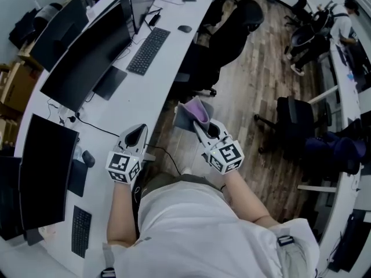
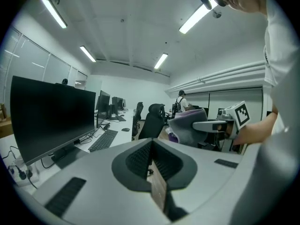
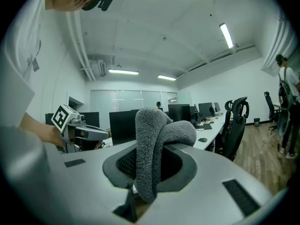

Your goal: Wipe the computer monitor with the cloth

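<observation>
Two black monitors stand along the left of the long white desk (image 1: 152,97): a wide one (image 1: 87,54) farther off and a nearer one (image 1: 46,172). My right gripper (image 1: 200,123) is over the floor just off the desk's edge, shut on a grey and purple cloth (image 1: 193,113). In the right gripper view the fluffy grey cloth (image 3: 154,144) bulges up out of the jaws. My left gripper (image 1: 137,133) hovers over the desk edge, shut and holding nothing. In the left gripper view the wide monitor (image 2: 51,116) is at the left and the cloth (image 2: 187,125) at the right.
A keyboard (image 1: 149,51) and a mouse (image 1: 184,29) lie on the desk beyond the wide monitor. A black office chair (image 1: 226,39) stands by the desk ahead, and more chairs (image 1: 295,120) on the wooden floor to the right. A person (image 1: 348,22) is at the far right.
</observation>
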`<state>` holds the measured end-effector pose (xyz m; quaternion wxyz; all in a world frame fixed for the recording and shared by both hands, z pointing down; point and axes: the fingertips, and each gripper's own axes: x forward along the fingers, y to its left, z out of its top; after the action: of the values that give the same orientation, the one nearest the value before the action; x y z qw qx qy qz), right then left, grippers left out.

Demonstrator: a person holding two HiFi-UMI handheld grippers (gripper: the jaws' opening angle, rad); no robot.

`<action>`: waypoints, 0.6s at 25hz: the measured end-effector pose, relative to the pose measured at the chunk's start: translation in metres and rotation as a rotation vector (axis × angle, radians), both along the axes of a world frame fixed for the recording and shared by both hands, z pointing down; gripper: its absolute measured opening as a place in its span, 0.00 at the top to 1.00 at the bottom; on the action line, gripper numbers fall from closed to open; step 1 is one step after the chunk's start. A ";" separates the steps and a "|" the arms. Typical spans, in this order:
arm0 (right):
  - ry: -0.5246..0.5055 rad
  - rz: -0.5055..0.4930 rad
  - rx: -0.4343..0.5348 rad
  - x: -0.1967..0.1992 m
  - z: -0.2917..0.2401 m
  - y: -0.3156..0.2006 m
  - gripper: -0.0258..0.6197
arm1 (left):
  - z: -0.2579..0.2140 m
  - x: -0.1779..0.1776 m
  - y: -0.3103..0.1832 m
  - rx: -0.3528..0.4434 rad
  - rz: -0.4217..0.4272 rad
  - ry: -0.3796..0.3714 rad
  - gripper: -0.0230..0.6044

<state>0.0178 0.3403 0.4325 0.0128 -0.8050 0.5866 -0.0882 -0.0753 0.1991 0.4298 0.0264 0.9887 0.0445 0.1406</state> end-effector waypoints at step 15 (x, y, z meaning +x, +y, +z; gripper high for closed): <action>-0.026 -0.014 -0.034 0.097 0.027 -0.050 0.86 | 0.027 0.078 -0.051 -0.027 -0.068 -0.014 0.96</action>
<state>0.1150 0.2899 0.4600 0.0059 -0.7998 0.5903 -0.1088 0.0029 0.1479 0.4571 0.0450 0.9882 0.0128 0.1460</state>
